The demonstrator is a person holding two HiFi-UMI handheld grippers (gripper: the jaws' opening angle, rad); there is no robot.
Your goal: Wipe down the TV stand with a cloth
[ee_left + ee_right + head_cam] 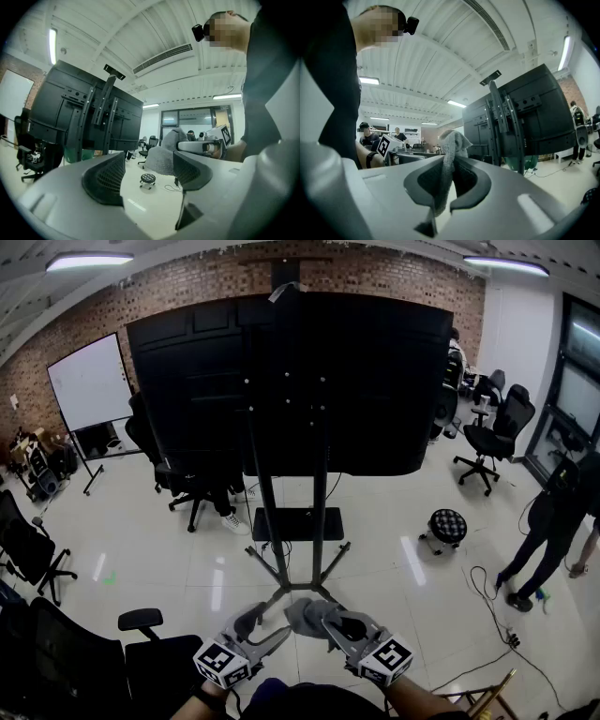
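Observation:
The back of a large black TV on a black rolling stand [292, 521] fills the middle of the head view; the stand's posts [91, 123] [501, 124] rise ahead in both gripper views. A grey cloth [307, 615] [449, 161] is pinched in my right gripper [330, 622], whose jaws are shut on it, low in front of the stand's base legs. My left gripper [261, 626] sits just left of it, jaws open and empty [149, 176]. The cloth [164, 157] and right gripper show beyond the left jaws.
Black office chairs [42, 559] stand at the left and far right [492, 432]. A small round stool [447, 526] sits right of the stand. A person [553, 521] stands at the right by floor cables [487, 601]. A whiteboard [89, 385] is at the back left.

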